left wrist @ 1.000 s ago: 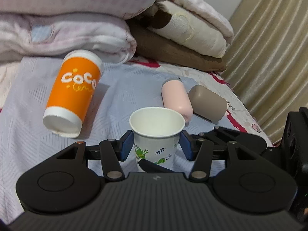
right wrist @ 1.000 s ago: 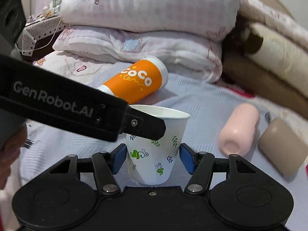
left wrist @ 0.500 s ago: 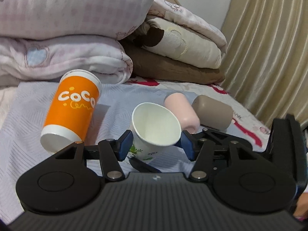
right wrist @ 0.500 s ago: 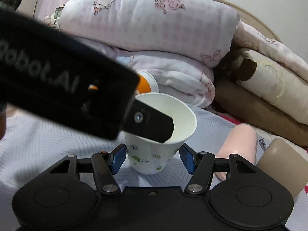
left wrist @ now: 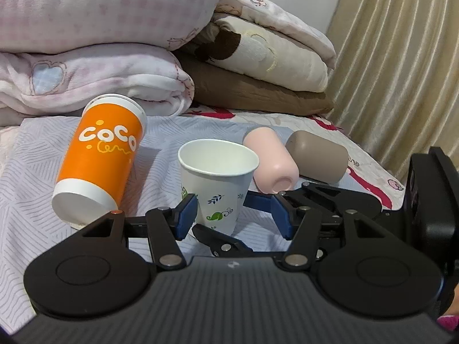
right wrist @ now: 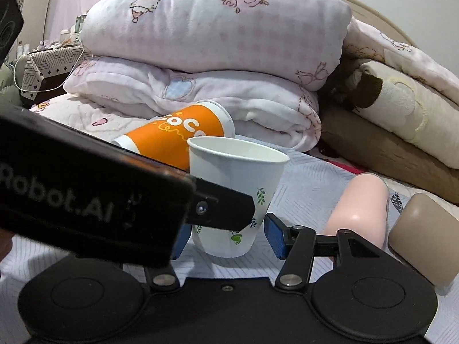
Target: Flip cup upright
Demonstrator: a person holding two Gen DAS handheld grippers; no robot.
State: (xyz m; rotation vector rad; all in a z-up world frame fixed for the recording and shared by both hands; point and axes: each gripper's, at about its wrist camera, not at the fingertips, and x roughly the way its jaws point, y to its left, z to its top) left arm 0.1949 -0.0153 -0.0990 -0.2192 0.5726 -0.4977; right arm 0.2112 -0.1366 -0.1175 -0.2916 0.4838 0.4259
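Standing paper cup [left wrist: 218, 177] mouth-up on bed [left wrist: 25, 154], between my jaws. Left gripper [left wrist: 233, 210] and right gripper [right wrist: 226, 236] both released, pads apart from cup. Orange cup [left wrist: 100, 157], far left, lies tipped. Left: withdraw.

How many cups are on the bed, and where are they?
4. A white paper cup stands upright in the middle; an orange cup lies to its left; a pink cup and a brown cup lie to its right. Others may be hidden.

white leaf-print paper cup [left wrist: 219, 179] — upright, mouth up — on bedspread [left wrist: 28, 154].
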